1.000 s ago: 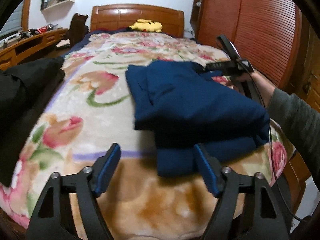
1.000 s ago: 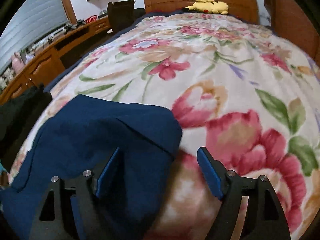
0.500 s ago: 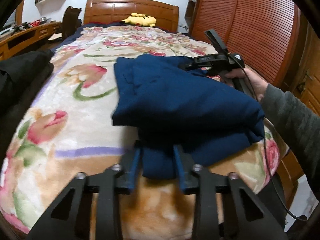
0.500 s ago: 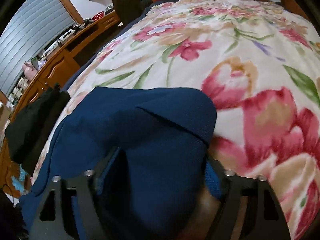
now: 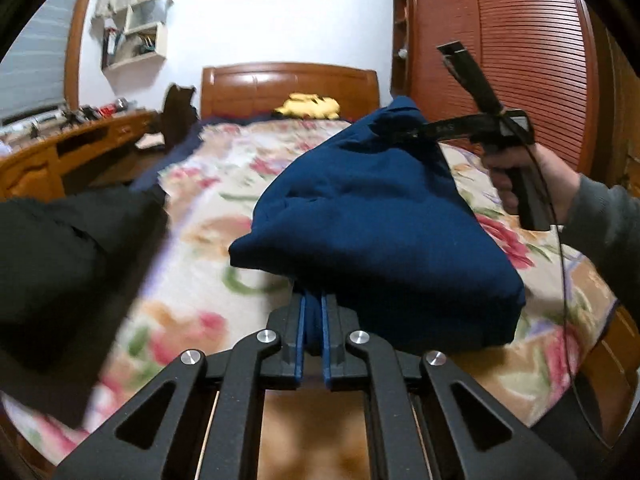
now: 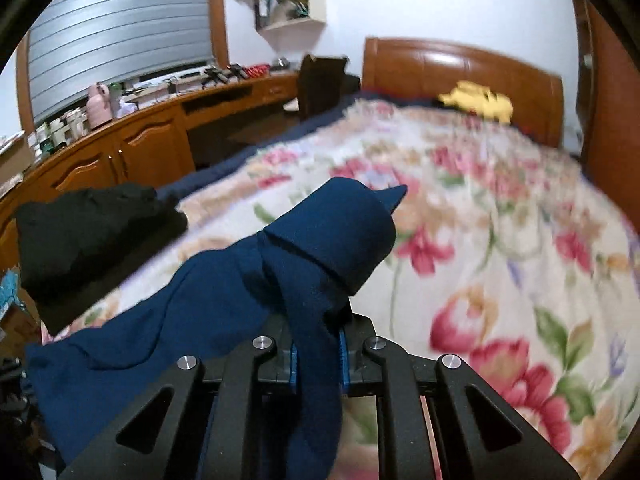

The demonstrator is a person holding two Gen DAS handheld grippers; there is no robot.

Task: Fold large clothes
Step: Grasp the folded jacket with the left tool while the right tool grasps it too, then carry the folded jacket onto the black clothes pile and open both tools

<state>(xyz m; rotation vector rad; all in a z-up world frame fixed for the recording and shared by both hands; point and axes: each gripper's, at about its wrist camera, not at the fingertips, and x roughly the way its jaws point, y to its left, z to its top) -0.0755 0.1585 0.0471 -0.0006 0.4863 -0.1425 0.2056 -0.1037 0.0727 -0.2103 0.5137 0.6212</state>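
Observation:
A folded navy blue garment [image 5: 372,216] is held off the floral bedspread [image 5: 208,232] between both grippers. My left gripper [image 5: 313,320] is shut on its near edge. My right gripper [image 6: 318,348] is shut on a bunched fold of the same garment [image 6: 224,320], which drapes down to the left. In the left wrist view the right gripper [image 5: 404,133] shows at the far upper corner of the garment, held by a hand [image 5: 532,176].
A black garment [image 5: 68,264] lies on the bed's left edge, also in the right wrist view [image 6: 88,232]. A yellow plush toy [image 5: 308,106] sits by the wooden headboard [image 5: 288,80]. A wooden desk [image 6: 132,148] runs along the left; a wardrobe [image 5: 520,60] stands right.
Both grippers closed on the blue garment, the left on its near edge and the right on its far corner, and lifted it off the bedspread. Both views tilted upward.

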